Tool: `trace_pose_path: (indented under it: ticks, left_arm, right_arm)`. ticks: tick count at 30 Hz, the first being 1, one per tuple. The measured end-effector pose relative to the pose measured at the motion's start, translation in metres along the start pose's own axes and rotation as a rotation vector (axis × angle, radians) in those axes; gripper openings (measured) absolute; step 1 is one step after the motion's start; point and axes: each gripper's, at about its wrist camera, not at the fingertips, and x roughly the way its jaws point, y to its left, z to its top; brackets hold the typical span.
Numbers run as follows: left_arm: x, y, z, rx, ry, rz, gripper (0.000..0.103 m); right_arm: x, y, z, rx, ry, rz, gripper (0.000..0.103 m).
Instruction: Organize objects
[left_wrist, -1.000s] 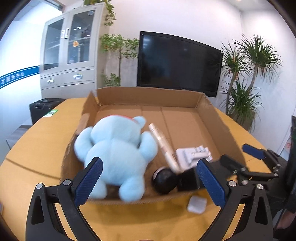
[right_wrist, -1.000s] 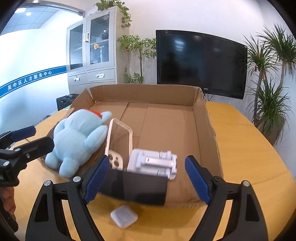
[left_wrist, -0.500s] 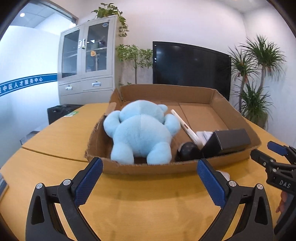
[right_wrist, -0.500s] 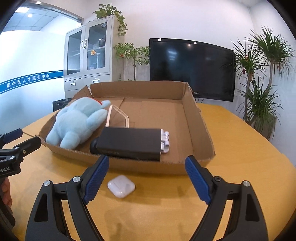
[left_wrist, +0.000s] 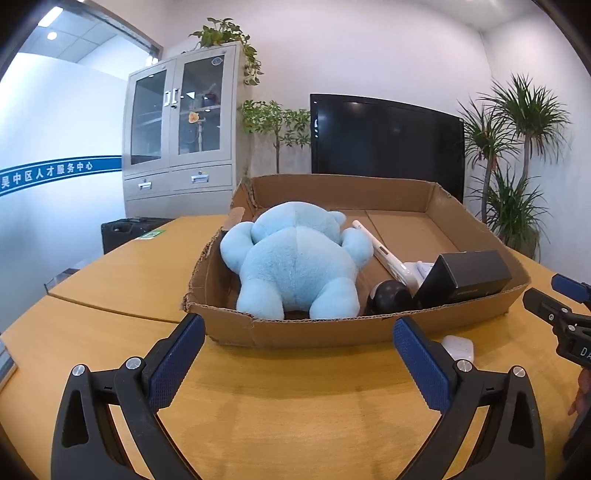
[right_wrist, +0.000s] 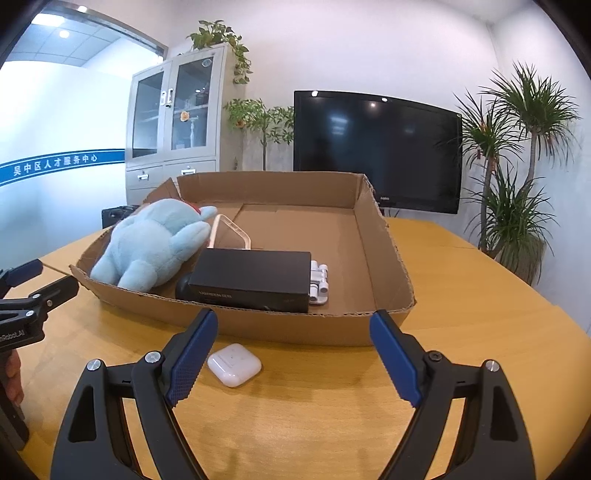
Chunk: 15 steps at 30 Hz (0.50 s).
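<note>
Nearest the lens, right tongs (right_wrist: 293, 354) spread wide, empty, above the wooden surface (right_wrist: 332, 413); white earbud case (right_wrist: 234, 364) lies just beside the left pad. Left tongs (left_wrist: 298, 358) likewise wide, holding nothing. Beyond, cardboard box (right_wrist: 295, 326) holds black carton (right_wrist: 251, 278), lettering unreadable, and blue plush (left_wrist: 299, 266). Far wall: blue stripe (right_wrist: 62, 162), "吴中区人才服务中心".

You are in an office meeting room. A broad curved wooden tabletop (right_wrist: 461, 295) fills the foreground, and beyond its far edge a large black wall screen (right_wrist: 376, 147) hangs on a plain white wall. A grey metal cabinet (left_wrist: 181, 125) with glass doors stands past the far left corner, potted palms (right_wrist: 517, 155) past the far right, and a frosted glass partition (left_wrist: 55, 173) carries a blue band of Chinese signage.
</note>
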Motion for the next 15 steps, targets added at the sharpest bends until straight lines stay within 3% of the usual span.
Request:
trace_pose_path:
  ticks: [4,8,15]
  left_arm:
    - [-0.0009,-0.0009,0.0006,0.000,0.000,0.004,0.103]
    - [-0.0016,-0.0063,0.0011,0.023,-0.003,-0.013,0.103]
    - [-0.0004,-0.0052,0.0015,0.013,0.001,-0.018,0.103]
  right_arm:
    - [-0.0019,-0.0017,-0.0004,0.012,-0.011,0.010,0.084]
    - [-0.0015,-0.0058,0.0000,0.035,-0.013,0.013,0.102]
    - [-0.0010,-0.0053,0.0002,0.038,-0.015,0.020,0.102]
